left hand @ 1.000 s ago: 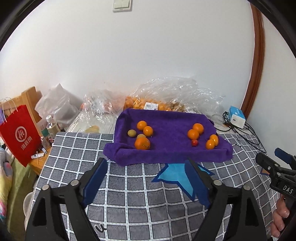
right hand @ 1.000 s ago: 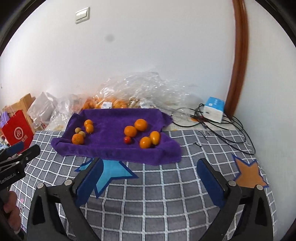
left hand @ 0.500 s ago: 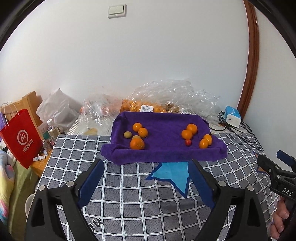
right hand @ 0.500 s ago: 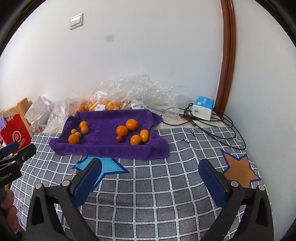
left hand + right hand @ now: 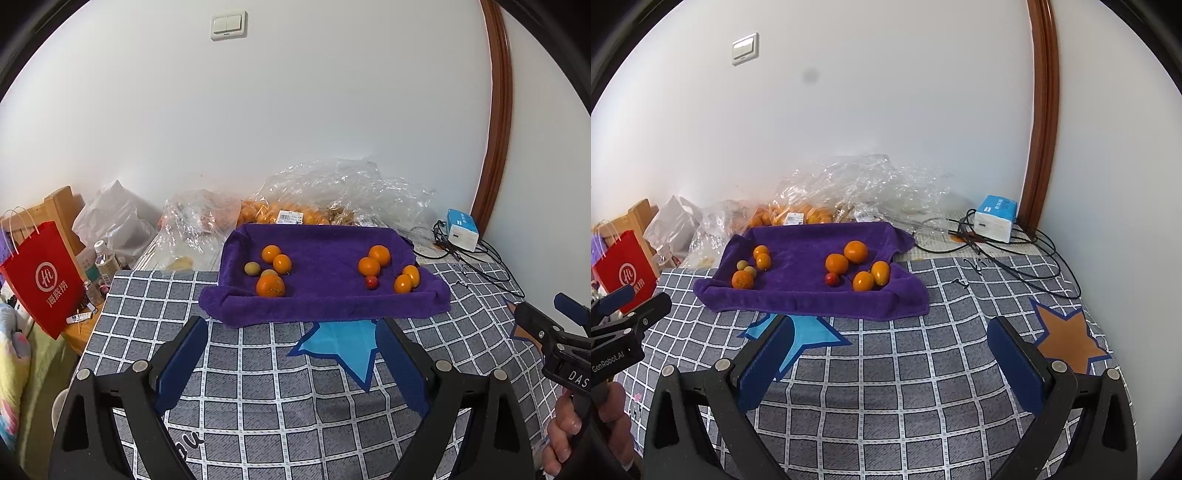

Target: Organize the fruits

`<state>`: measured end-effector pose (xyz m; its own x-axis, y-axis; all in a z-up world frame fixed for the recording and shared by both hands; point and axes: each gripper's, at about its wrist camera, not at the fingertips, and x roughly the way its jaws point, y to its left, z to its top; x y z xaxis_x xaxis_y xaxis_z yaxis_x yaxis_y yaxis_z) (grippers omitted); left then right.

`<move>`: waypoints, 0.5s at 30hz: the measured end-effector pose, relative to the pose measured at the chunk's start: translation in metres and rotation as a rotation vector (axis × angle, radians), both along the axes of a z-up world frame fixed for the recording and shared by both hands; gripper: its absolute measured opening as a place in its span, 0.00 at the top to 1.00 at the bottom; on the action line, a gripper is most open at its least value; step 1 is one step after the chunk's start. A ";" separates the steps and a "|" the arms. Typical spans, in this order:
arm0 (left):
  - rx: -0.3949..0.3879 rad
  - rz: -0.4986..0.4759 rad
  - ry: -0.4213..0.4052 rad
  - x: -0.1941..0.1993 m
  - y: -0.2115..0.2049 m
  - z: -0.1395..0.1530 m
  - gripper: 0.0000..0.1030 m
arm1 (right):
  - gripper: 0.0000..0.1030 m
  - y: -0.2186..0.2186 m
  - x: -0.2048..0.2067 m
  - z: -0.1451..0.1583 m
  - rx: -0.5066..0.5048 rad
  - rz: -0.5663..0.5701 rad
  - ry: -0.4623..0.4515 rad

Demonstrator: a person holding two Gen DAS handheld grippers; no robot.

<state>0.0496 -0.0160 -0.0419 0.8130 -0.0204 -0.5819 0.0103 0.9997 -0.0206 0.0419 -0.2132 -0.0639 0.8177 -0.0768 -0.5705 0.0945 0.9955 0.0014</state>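
A purple towel (image 5: 325, 299) (image 5: 798, 295) lies on the checked tablecloth with fruit in two groups. The left group has three oranges, the largest at the front (image 5: 270, 285) (image 5: 742, 279), and two small greenish fruits (image 5: 252, 268). The right group has several oranges (image 5: 369, 266) (image 5: 836, 263) and a small red tomato (image 5: 371, 282) (image 5: 831, 278). My left gripper (image 5: 291, 354) is open and empty, held back from the towel's front edge. My right gripper (image 5: 892, 350) is open and empty, further right over the cloth.
Clear plastic bags with more oranges (image 5: 332, 199) lie behind the towel by the wall. A blue-white box (image 5: 995, 218) and black cables (image 5: 1015, 258) sit at the back right. A red paper bag (image 5: 40, 277) and bottles stand off the table's left edge.
Both grippers have pulled back and risen from the towel, so the fruit looks smaller and more tablecloth shows. Both stay open and empty. The fruit has not moved.
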 end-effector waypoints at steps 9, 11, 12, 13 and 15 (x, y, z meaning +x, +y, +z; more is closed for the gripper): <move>-0.003 0.005 -0.011 -0.002 0.005 0.006 0.11 | 0.00 0.004 -0.001 0.001 -0.005 0.008 -0.005; -0.004 0.005 -0.012 -0.002 0.006 0.006 0.11 | 0.00 0.006 -0.001 0.001 -0.007 0.010 -0.004; -0.004 0.005 -0.011 -0.002 0.005 0.006 0.11 | 0.00 0.006 -0.001 0.001 -0.007 0.011 -0.004; -0.004 0.004 -0.012 -0.002 0.006 0.006 0.11 | 0.00 0.007 -0.001 0.001 -0.008 0.012 -0.003; -0.004 0.004 -0.011 -0.002 0.006 0.006 0.11 | 0.00 0.008 -0.001 0.001 -0.011 0.011 -0.003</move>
